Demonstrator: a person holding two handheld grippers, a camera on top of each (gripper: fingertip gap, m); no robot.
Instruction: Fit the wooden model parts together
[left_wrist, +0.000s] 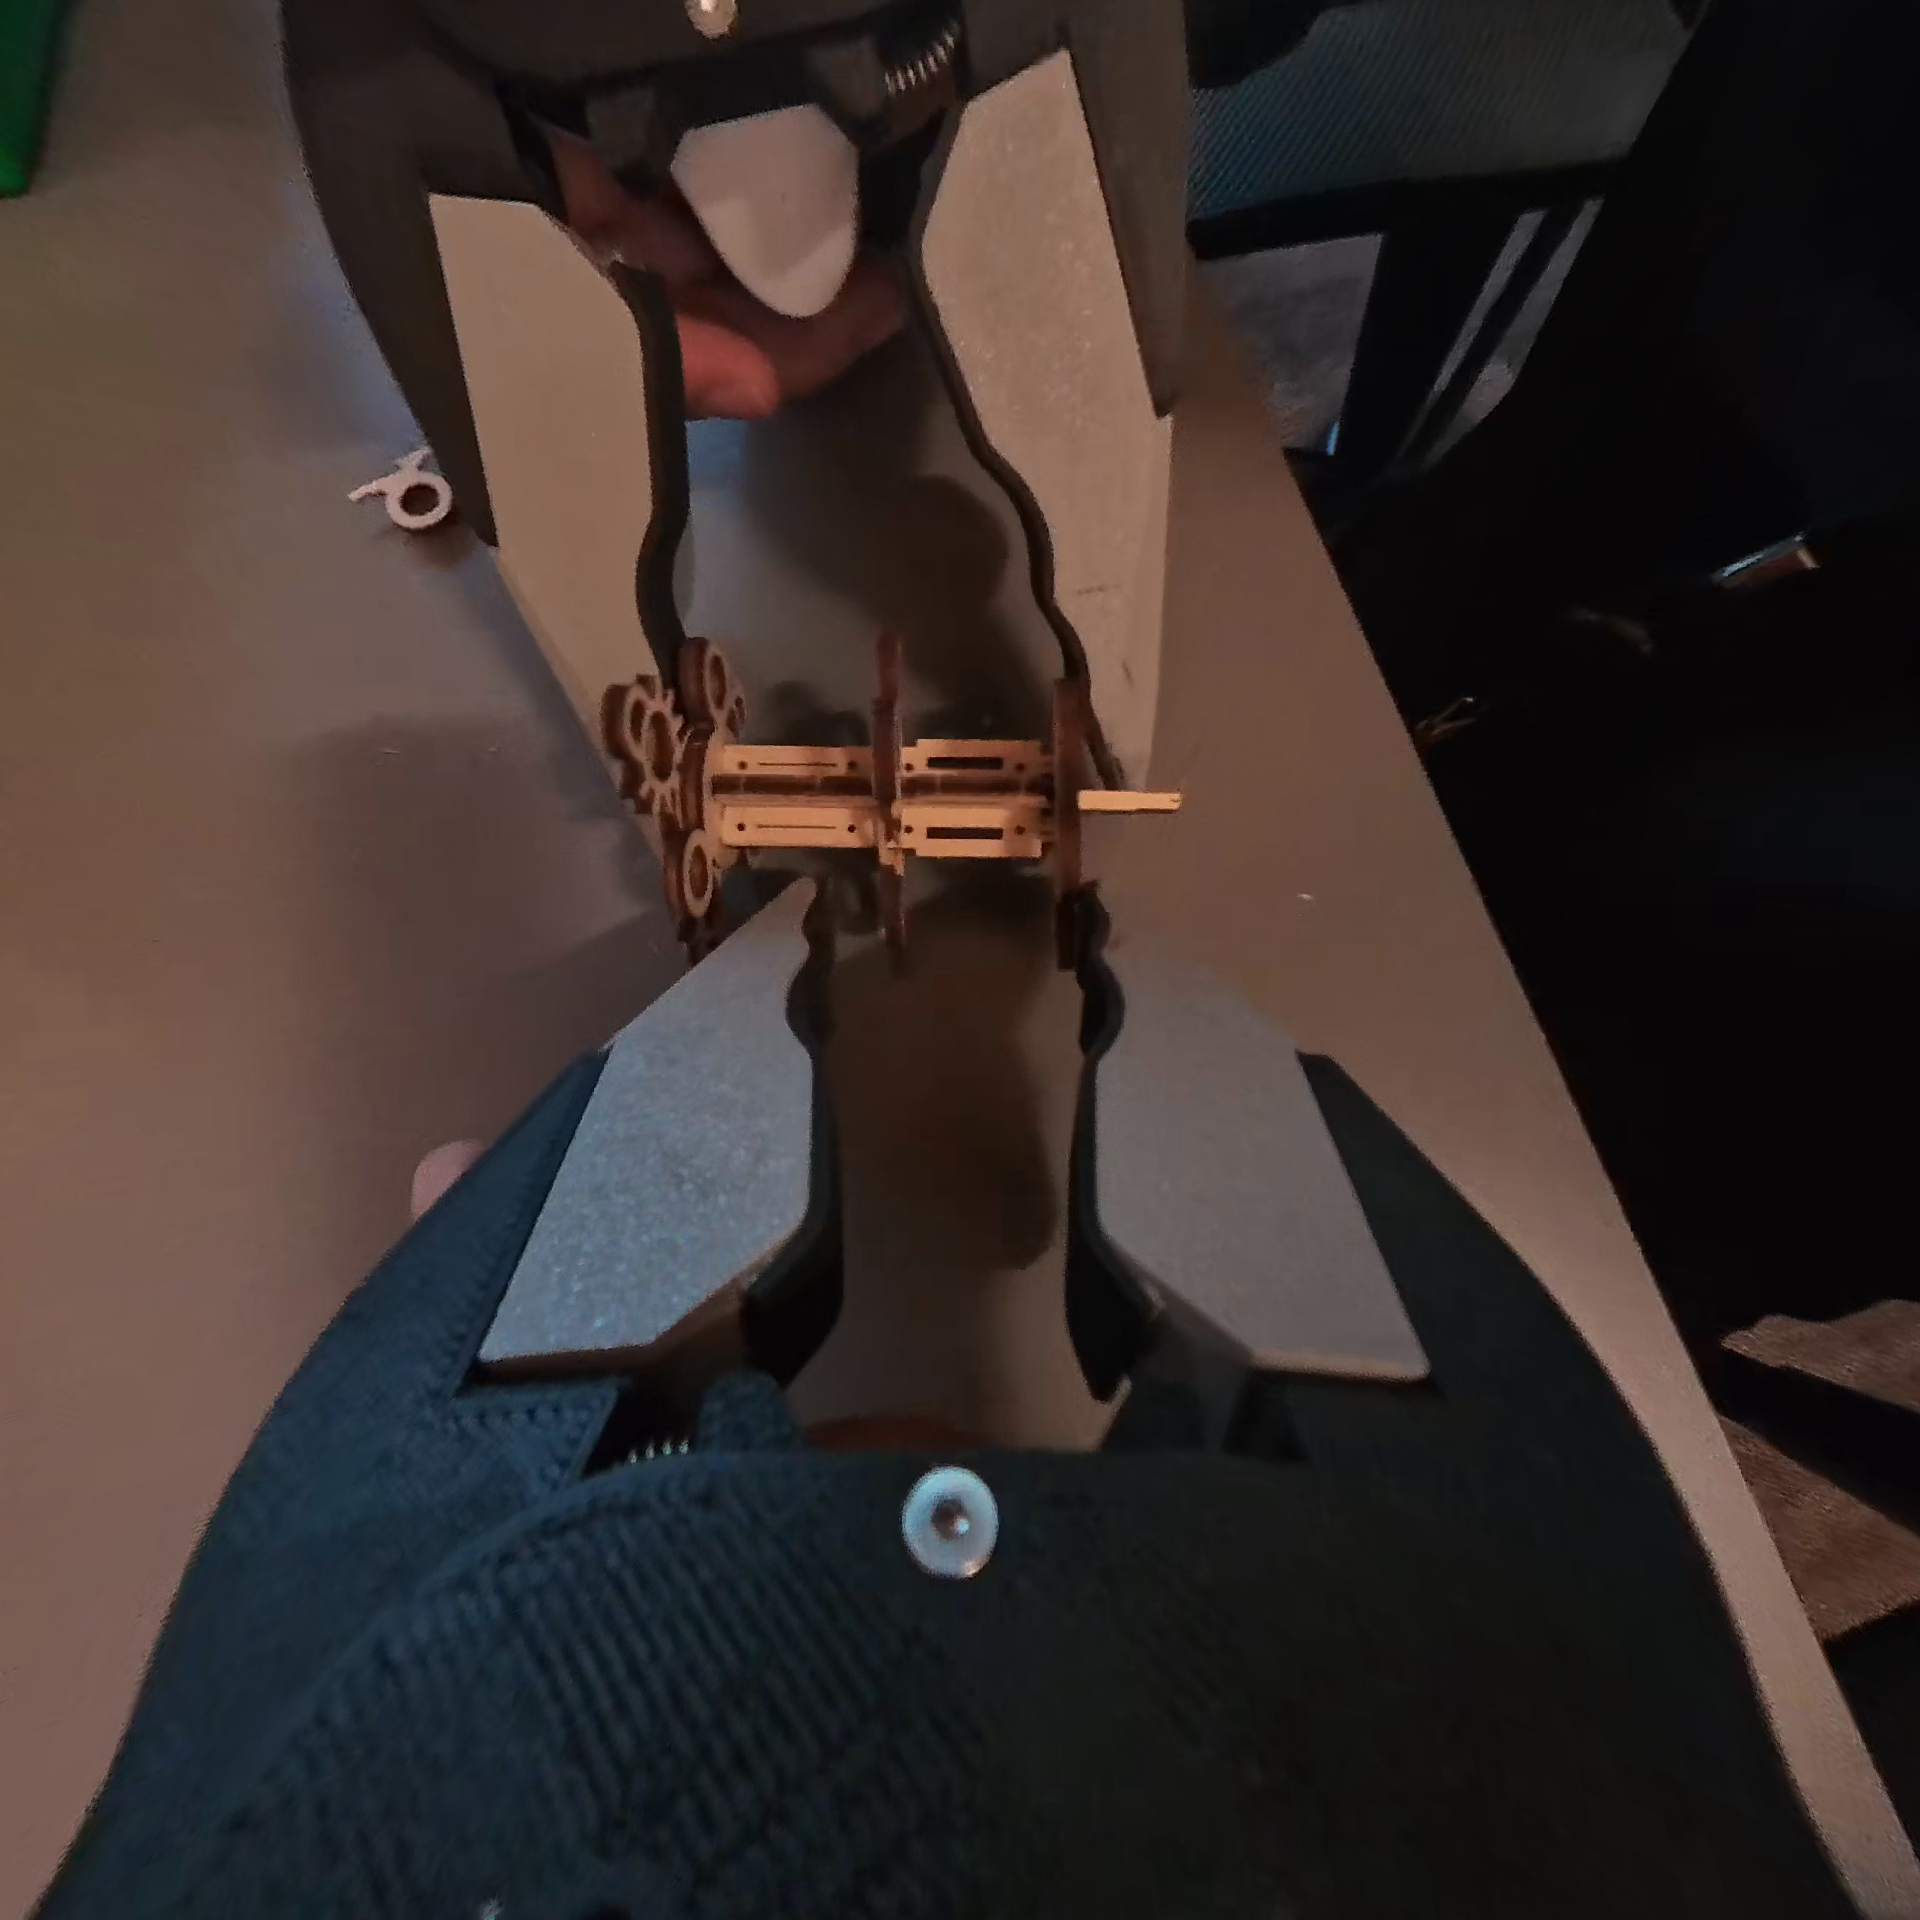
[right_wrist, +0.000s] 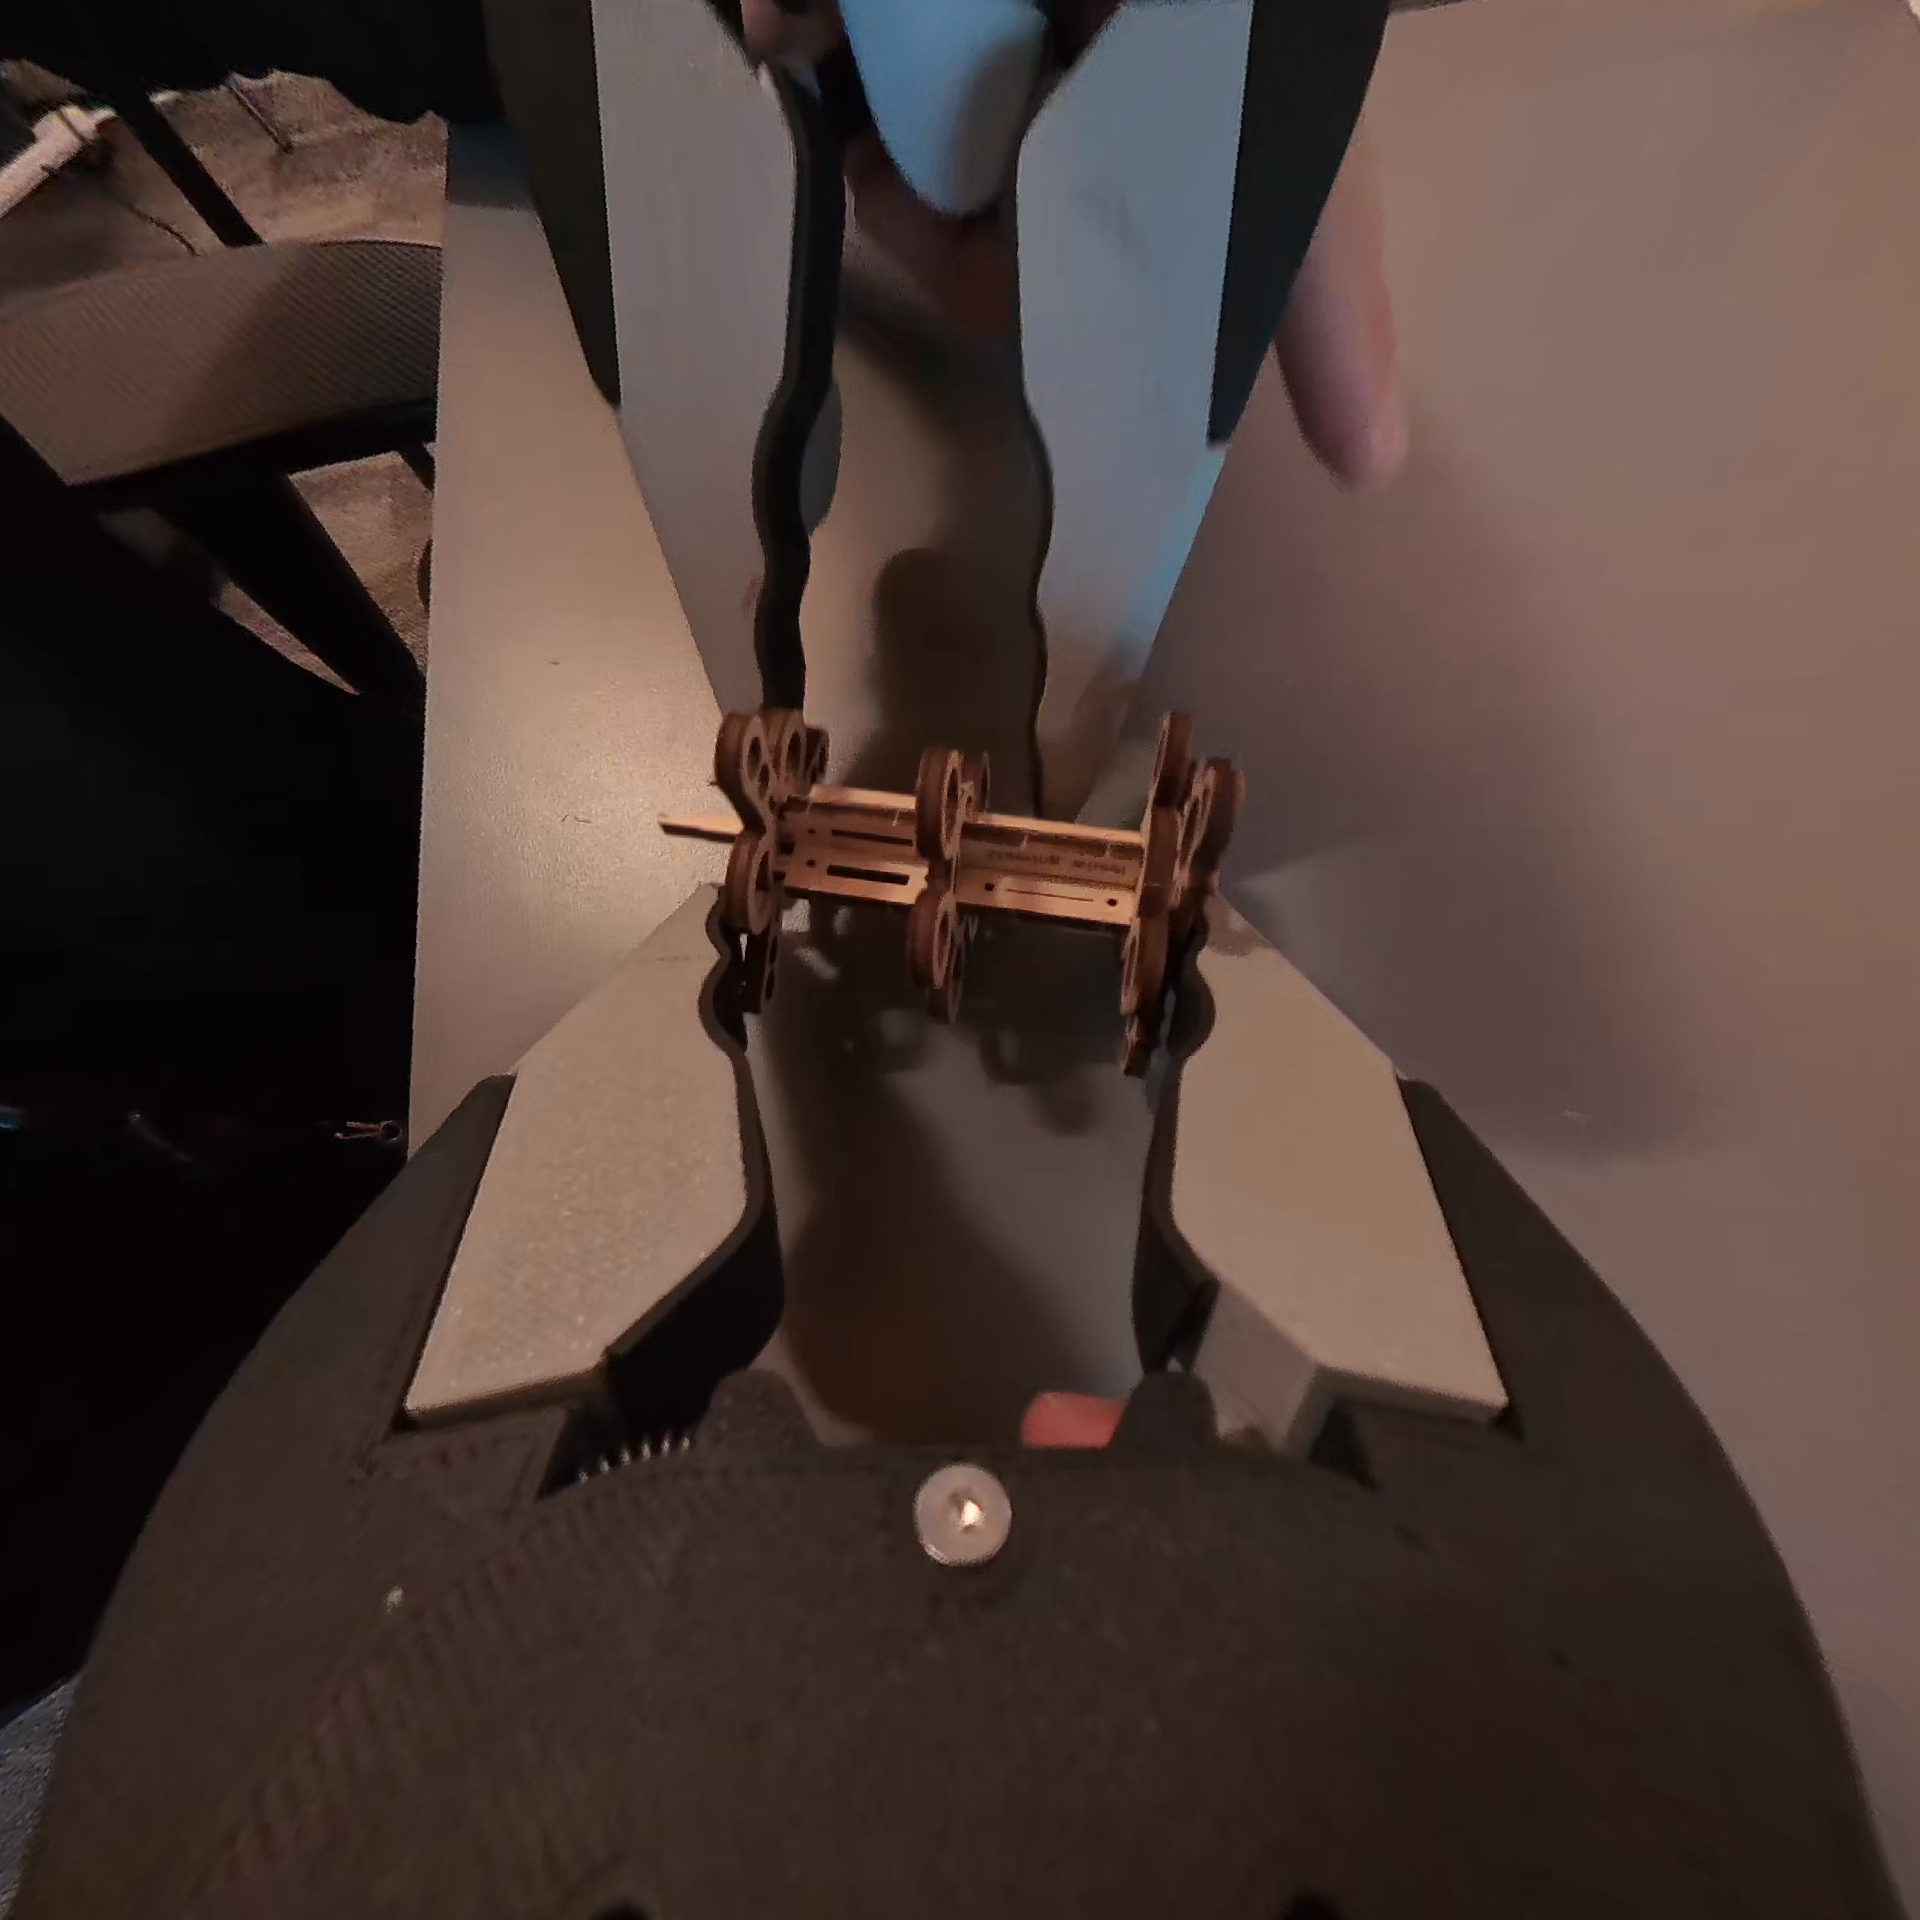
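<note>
Left wrist view: left gripper (left_wrist: 961, 914) fingers pinch wooden model (left_wrist: 883, 805); right gripper (left_wrist: 873, 707) fingers likewise.

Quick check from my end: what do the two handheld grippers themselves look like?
Both match. The left gripper and right gripper each have a black ribbed printed body, a silver centre screw, small coil springs, and two flat grey fingers edged with wavy black pads. No sleeves visible.

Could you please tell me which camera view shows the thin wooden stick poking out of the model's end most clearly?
The left wrist view: the stick juts pale and sharp past the wooden model, against grey table. In the right wrist view it is a dim sliver at the model's left end.
</note>
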